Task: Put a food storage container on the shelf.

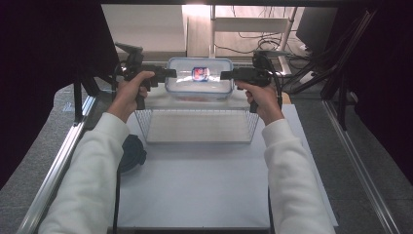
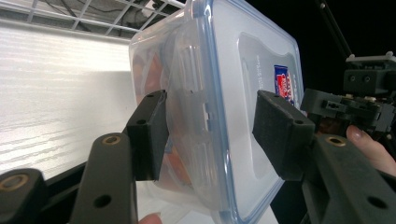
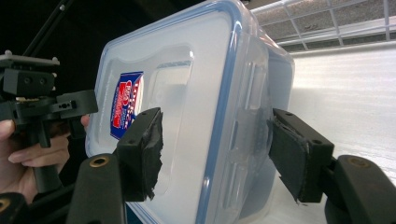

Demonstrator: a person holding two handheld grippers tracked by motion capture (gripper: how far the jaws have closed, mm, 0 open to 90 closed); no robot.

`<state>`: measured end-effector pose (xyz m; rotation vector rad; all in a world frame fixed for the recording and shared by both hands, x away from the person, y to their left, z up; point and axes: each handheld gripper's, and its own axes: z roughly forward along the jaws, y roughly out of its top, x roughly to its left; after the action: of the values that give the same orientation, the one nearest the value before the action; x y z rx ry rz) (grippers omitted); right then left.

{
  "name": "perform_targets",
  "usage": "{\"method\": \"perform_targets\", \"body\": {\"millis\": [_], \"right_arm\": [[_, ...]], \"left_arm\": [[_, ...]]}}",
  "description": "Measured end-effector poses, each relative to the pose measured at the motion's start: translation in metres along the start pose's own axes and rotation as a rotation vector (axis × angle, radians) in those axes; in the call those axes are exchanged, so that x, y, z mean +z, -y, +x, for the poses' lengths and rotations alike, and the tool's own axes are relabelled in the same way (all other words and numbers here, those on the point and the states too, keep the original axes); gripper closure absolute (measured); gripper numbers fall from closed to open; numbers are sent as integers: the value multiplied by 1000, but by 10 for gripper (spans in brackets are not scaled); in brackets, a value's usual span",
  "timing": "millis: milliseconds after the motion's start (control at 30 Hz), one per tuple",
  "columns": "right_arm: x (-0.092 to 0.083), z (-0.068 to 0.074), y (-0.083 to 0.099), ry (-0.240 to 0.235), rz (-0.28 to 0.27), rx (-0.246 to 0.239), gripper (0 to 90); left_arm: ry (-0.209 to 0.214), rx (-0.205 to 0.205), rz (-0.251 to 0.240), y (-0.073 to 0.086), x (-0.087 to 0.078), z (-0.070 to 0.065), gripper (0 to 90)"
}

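A clear rectangular plastic food container with a blue-edged snap lid [image 1: 199,75] sits at the twelve o'clock end of the white tabletop [image 1: 195,180], just beyond the far wall of a white wire-mesh basket [image 1: 197,126], and whether its base rests on the table or hangs just above it cannot be told from the high view. The left gripper [image 1: 170,73] meets its short end from nine o'clock and the right gripper [image 1: 225,75] meets the opposite end from three o'clock. In the left gripper view the left gripper's jaws straddle the container's end, one pad against the underside and the other pad beside the lid with a sliver of space, so whether they press cannot be made out; the right gripper [image 2: 327,106] shows beyond, partly cut off at the frame edge. In the right gripper view the right gripper's jaws stand partly open on either side of the lid edge, both worn foam pads clear of the plastic. A red-and-blue label [image 3: 125,103] on the lid is too blurred to read, and reddish contents [image 2: 154,74] inside the tub are smeared by the cloudy wall. A dark round object [image 1: 132,152] at eight o'clock lies half hidden under the person's left sleeve [image 1: 90,165].
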<state>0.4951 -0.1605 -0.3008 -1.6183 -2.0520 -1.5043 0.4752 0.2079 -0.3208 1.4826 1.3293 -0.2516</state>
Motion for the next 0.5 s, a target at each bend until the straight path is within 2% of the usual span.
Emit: {"method": "perform_targets", "body": {"millis": [167, 367, 433, 467, 500], "right_arm": [[4, -1, -3, 17, 6, 32, 341], [9, -1, -4, 40, 22, 49, 302], [11, 2, -4, 71, 26, 48, 258], [12, 6, -2, 110, 5, 37, 206], [11, 8, -1, 117, -24, 22, 188]], "left_arm": [[-6, -25, -11, 2, 4, 1, 438], [-12, -21, -12, 4, 8, 2, 382], [-38, 18, -14, 5, 10, 1, 358], [-46, 39, -30, 6, 9, 0, 299], [-46, 39, -30, 6, 9, 0, 269]]}}
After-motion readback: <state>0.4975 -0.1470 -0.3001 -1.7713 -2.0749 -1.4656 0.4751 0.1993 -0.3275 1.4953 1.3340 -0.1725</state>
